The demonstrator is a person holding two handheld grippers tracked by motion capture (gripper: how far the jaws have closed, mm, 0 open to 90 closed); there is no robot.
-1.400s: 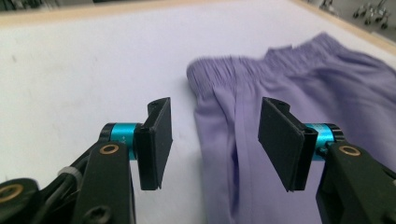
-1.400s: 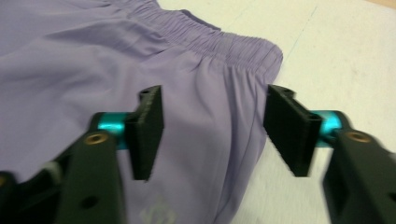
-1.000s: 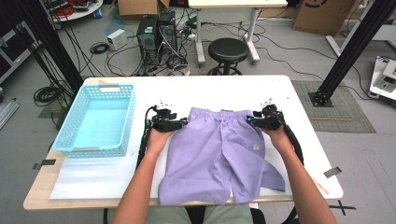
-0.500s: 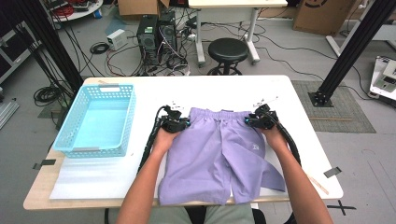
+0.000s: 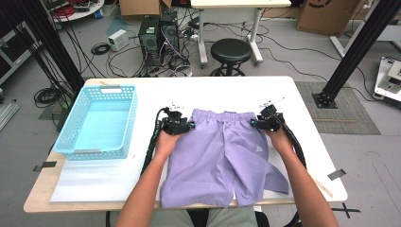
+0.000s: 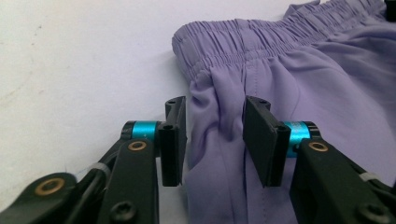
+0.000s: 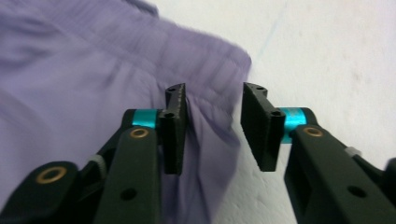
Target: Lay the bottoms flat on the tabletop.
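Observation:
Purple shorts (image 5: 222, 156) lie flat on the white table (image 5: 236, 90), waistband away from the person. My left gripper (image 5: 184, 125) sits at the left waistband corner. In the left gripper view its jaws (image 6: 212, 135) stand apart around a raised fold of the shorts (image 6: 303, 70), pads clear of the cloth; they have just been opening. My right gripper (image 5: 261, 122) sits at the right waistband corner. Its jaws (image 7: 212, 126) straddle the side edge of the shorts (image 7: 70, 70) without pressing, and they too have just been opening.
A light blue plastic basket (image 5: 97, 120) stands on the table's left side. A white sheet (image 5: 104, 182) lies along the front left edge. Beyond the far edge are a black stool (image 5: 231, 49), computer towers and cables on the floor.
Both hands stay at the waistband corners; the right gripper has edged slightly inward. The shorts lie as before.

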